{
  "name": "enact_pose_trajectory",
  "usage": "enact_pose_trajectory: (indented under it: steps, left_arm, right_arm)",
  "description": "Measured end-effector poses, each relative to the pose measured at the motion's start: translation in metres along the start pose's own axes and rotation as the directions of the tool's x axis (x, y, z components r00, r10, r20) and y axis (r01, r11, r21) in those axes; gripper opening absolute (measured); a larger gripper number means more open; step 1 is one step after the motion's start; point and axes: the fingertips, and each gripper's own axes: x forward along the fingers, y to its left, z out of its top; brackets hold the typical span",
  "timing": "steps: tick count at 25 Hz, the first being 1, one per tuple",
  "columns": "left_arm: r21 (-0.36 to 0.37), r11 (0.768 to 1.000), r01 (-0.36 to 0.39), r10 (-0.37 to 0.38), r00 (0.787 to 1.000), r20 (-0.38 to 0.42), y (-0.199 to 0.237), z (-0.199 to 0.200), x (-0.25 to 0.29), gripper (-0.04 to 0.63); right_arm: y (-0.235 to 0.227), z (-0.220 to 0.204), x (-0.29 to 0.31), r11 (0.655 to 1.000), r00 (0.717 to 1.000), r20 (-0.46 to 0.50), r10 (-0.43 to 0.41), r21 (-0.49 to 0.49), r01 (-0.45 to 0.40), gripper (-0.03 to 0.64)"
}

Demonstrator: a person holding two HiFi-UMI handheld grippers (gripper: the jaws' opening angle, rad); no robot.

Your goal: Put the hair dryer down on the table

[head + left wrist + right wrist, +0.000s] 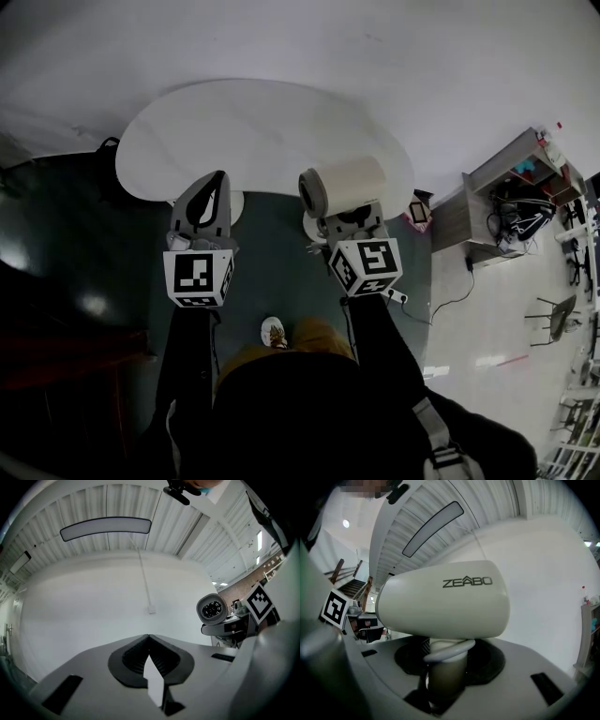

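A cream hair dryer [342, 186] is held up by its handle in my right gripper [349, 217], over the near edge of the white oval table [262, 122]. In the right gripper view its barrel [445, 599] lies crosswise above the jaws, and the handle stands between the right gripper [445, 665] pads. My left gripper [218, 183] hovers beside it on the left, over the table's near edge, shut on nothing. In the left gripper view the left gripper [149, 637] tips meet, and the hair dryer [213, 609] shows its round end at the right.
A wooden shelf unit [506, 187] with cables stands on the pale floor at the right, with a power strip [398, 296] and a chair [561, 314] near it. The person's shoe [273, 331] is on the dark floor below the grippers.
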Motion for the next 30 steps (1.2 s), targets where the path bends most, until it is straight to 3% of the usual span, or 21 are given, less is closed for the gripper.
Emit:
enact_pose_trajectory:
  steps: [15,30]
  left_arm:
    - [0.007,1.000,0.001,0.000,1.000,-0.014,0.031,-0.024,0.089,0.015]
    - [0.004,0.995,-0.104,0.104,0.994,-0.038,0.093,-0.048,0.246,0.015]
  right_arm:
    - [-0.037,-0.002,0.101,0.999,0.999,0.017,0.040,0.020,-0.040,0.198]
    - [-0.112,0.005,0.269,0.988,0.989,0.019,0.145,0.041,-0.146,0.198]
